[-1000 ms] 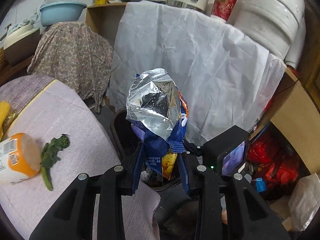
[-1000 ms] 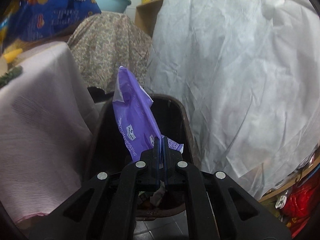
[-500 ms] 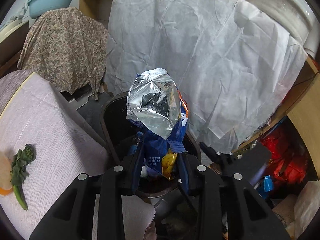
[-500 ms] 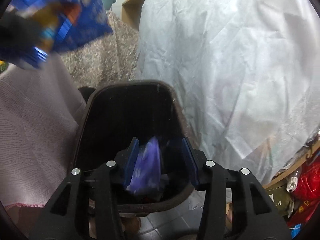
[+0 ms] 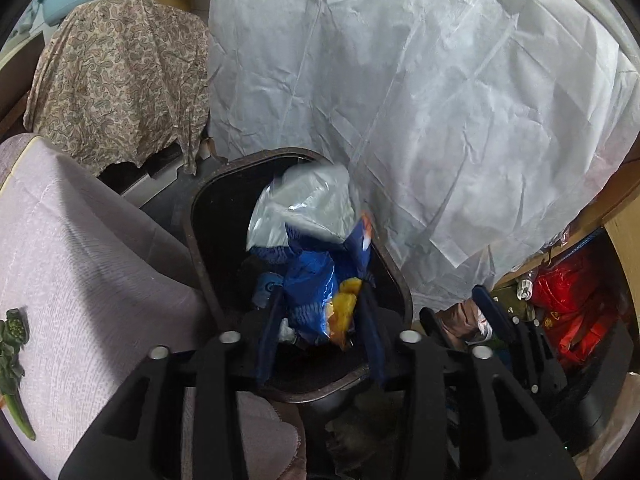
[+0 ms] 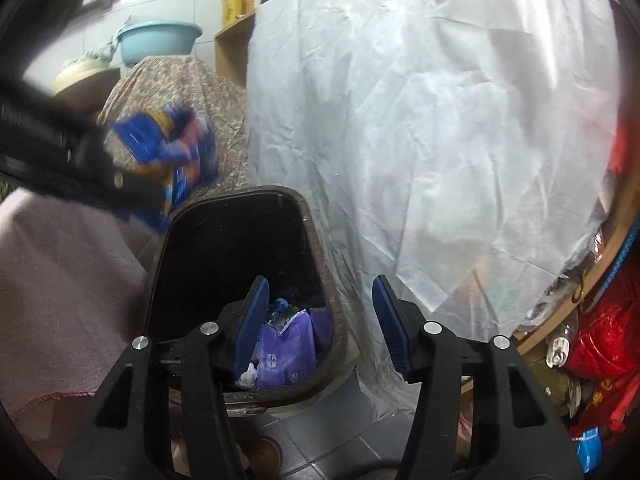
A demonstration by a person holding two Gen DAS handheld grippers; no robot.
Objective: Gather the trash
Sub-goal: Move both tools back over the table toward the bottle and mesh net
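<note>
fingers of the left claw (image 5: 320, 336) sit apart over the black bin (image 5: 200, 240), with the blue chip bag (image 5: 316, 276) between them. the bag looks blurry, and i cannot tell if the pads still touch it. its shiny silver inside faces up, right over the bin's mouth. the right claw (image 6: 320, 328) is wide apart and holds nothing. below it, the purple wrapper (image 6: 286, 350) lies at the bottom of the bin with other trash. a pink cloth (image 5: 80, 272) covers the table beside the bin, and a green veggie (image 5: 12, 344) lies on it. behind the bin hangs a big white sheet (image 5: 440, 120).
</note>
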